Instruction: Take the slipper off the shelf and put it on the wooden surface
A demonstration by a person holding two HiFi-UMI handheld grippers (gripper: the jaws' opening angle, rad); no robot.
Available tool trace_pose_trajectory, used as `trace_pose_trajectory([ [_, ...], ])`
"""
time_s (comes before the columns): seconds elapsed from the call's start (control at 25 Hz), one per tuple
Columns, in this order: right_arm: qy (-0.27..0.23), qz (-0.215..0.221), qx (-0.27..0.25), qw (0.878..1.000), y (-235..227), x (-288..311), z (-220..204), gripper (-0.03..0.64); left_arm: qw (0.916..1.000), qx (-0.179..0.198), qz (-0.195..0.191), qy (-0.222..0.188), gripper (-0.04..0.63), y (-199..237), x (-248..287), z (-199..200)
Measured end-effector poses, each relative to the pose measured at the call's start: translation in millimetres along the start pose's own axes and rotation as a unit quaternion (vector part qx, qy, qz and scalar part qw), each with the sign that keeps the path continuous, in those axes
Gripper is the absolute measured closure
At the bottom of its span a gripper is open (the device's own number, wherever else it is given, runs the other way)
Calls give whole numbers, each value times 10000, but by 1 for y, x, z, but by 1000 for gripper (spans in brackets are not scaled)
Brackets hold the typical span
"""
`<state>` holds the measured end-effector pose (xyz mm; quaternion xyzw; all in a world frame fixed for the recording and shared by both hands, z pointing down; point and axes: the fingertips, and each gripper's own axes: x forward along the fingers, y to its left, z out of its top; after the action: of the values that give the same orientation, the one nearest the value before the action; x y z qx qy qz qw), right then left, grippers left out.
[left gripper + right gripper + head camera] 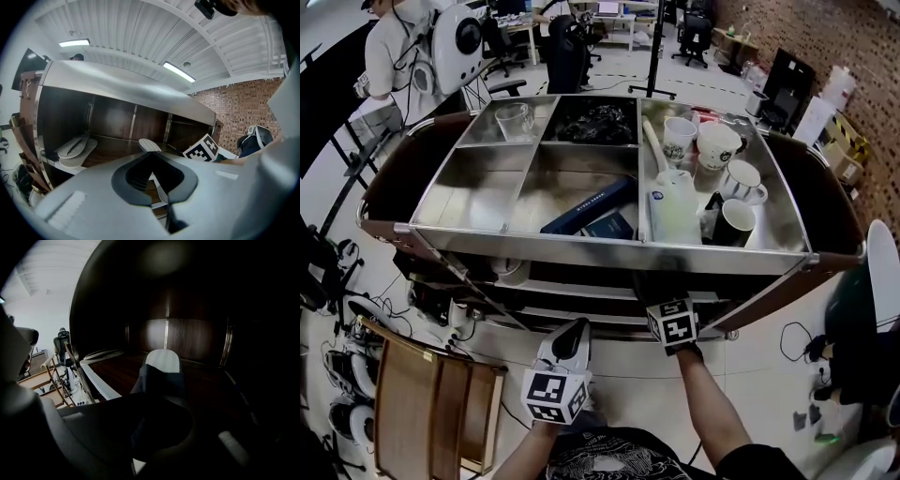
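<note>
A white-soled slipper (161,363) with a dark strap lies on the dark shelf inside the cart. My right gripper (154,427) reaches in under the cart's top and is shut on the slipper's near end, the strap running down between the jaws. In the head view only the right gripper's marker cube (672,323) shows at the shelf's edge. The same slipper (149,145) appears in the left gripper view, beyond my left gripper (161,197). That left gripper (567,342) hangs outside the cart, jaws shut and empty. A slatted wooden surface (422,412) stands on the floor at lower left.
A pair of pale slippers (75,149) is stacked at the shelf's left end. The cart's steel top tray (609,246) holds mugs (717,145), a glass (514,119), a white jug (673,202) and dark boxes (586,208). A person (398,42) stands at far left.
</note>
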<state>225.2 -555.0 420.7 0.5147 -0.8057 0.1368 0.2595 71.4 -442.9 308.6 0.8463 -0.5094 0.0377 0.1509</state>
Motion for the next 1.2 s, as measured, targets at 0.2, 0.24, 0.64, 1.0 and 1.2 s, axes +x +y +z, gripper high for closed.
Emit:
trace_pose_trajectory([
  [0.2, -26, -14, -48, 10000, -1, -1, 1, 599, 10000, 1, 34, 5, 591, 0, -4, -2],
  [0.24, -28, -23, -103, 9999, -1, -2, 2, 601, 10000, -4, 54, 7, 591, 1, -5, -2],
  [0.64, -173, 33, -310, 9994, 5, -22, 5, 604, 9999, -2, 140, -37, 591, -7, -11, -2],
  [1.0, -454, 259, -521, 9973, 27, -54, 9, 604, 9996, -18, 272, -108, 591, -25, -28, -8],
  [1.2, -576, 411, -594, 9957, 43, -75, 9, 604, 9989, -46, 420, -188, 591, -36, -44, -12],
])
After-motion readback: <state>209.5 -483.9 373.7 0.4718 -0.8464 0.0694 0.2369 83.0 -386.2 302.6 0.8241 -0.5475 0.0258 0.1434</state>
